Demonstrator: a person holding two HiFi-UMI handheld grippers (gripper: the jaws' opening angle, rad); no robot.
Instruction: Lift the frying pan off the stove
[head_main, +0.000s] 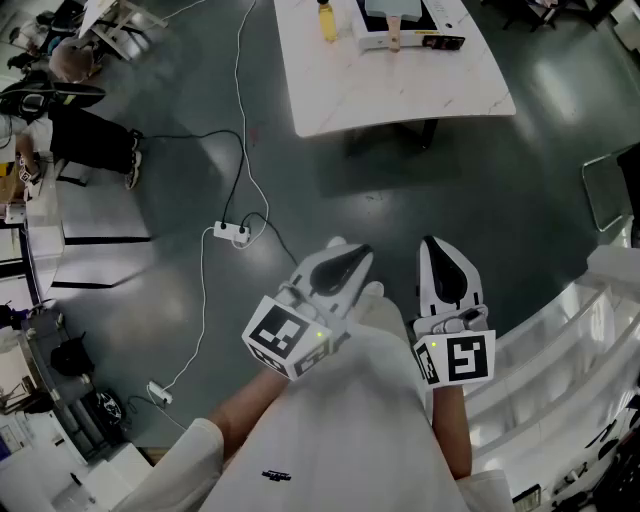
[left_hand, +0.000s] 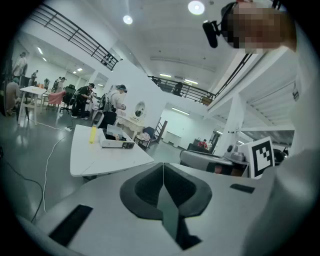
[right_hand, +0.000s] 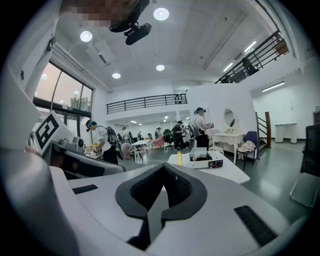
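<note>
We judge the task not yet begun. We stand on the grey floor (head_main: 180, 150), well apart from the white table (head_main: 330, 90) at the top of the head view. On that table lies a flat white unit (head_main: 375, 42), which may be the stove, with a yellow bottle (head_main: 326, 22) just beside it. We cannot make out the frying pan itself at this range. If it sits on that unit, then the whole job is left: the walk over, the grip and the lift.

We hold both grippers close in front of the body, over bare floor, touching nothing. The left gripper (head_main: 340, 262) has its jaws pressed together, and its own view shows the dark pads (left_hand: 150, 190) meeting along a thin seam with nothing between them. The right gripper (head_main: 443, 268) is likewise fully closed and empty: in its view the pads (right_hand: 177, 187) meet, and the table stands far beyond them.
</note>
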